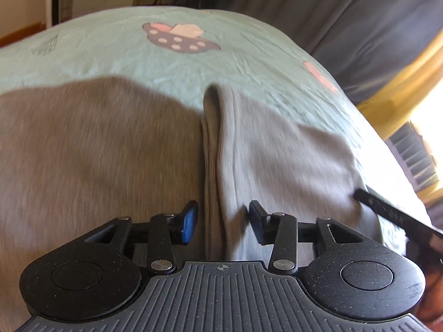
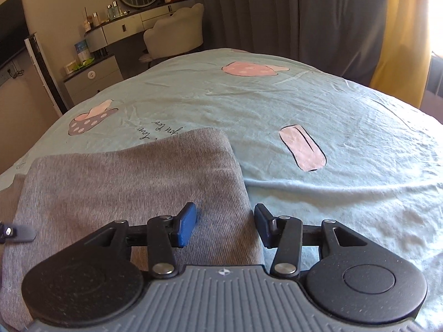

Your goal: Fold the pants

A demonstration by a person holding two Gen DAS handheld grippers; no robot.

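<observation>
**Risk: the fold can slip**

We hold both grippers wide open, gripping nothing; the pants (image 2: 133, 182) lie on the bed (image 2: 318, 116). The left gripper (image 1: 221, 218) straddles a raised ridge; the right gripper (image 2: 225, 221) straddles the edge; a shallow pinch may catch one layer only.

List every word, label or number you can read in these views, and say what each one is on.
"you love": black cursive script printed on the green bedsheet, seen upside down; reading uncertain.
"love": a second line of the script, partly hidden by the grey pants.
Bottles and box on the dresser: too small to read.
Left wrist view: none.
</observation>
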